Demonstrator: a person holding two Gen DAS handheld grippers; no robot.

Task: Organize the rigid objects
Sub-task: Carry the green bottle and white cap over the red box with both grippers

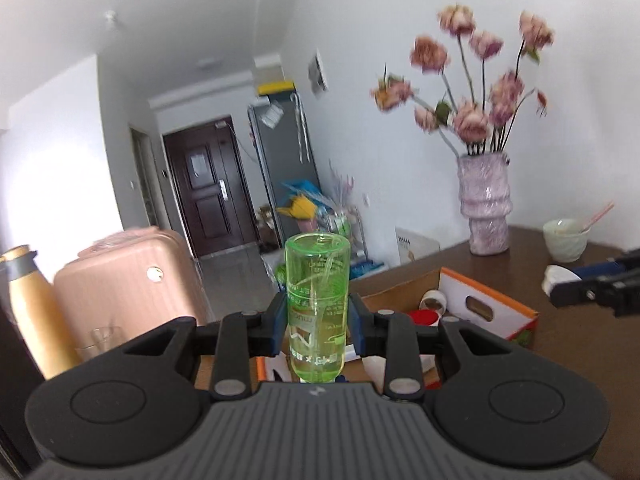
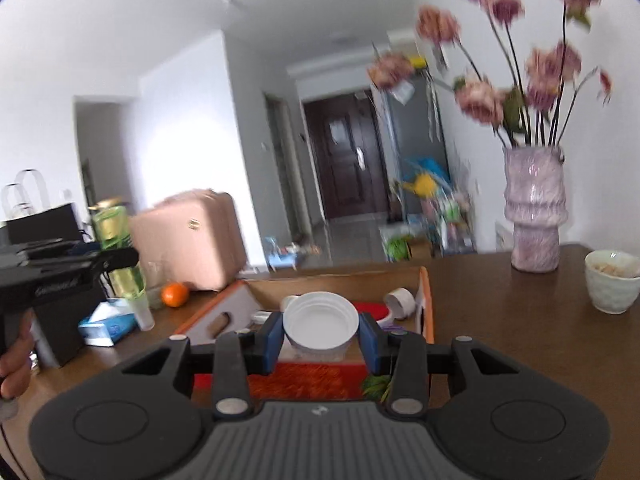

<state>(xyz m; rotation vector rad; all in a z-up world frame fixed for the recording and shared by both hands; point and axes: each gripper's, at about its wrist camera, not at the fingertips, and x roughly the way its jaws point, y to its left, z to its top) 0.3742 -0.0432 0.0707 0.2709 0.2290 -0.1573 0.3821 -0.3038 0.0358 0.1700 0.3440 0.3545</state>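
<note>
Bottle [image 1: 317, 304] stands clamped in left tool [image 1: 317, 326]; right tool [image 2: 320, 340] clamps cap [image 2: 320, 320].

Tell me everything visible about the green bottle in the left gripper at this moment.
The green bottle is a translucent, bright green plastic cylinder with white printed text and level markings. It stands roughly upright, its flat closed end on top, so it seems inverted. The left gripper is shut on its middle, a blue pad on each side. The right wrist view shows a pale narrow end hanging below the grip. It is held above the open cardboard box, touching nothing else.
</note>
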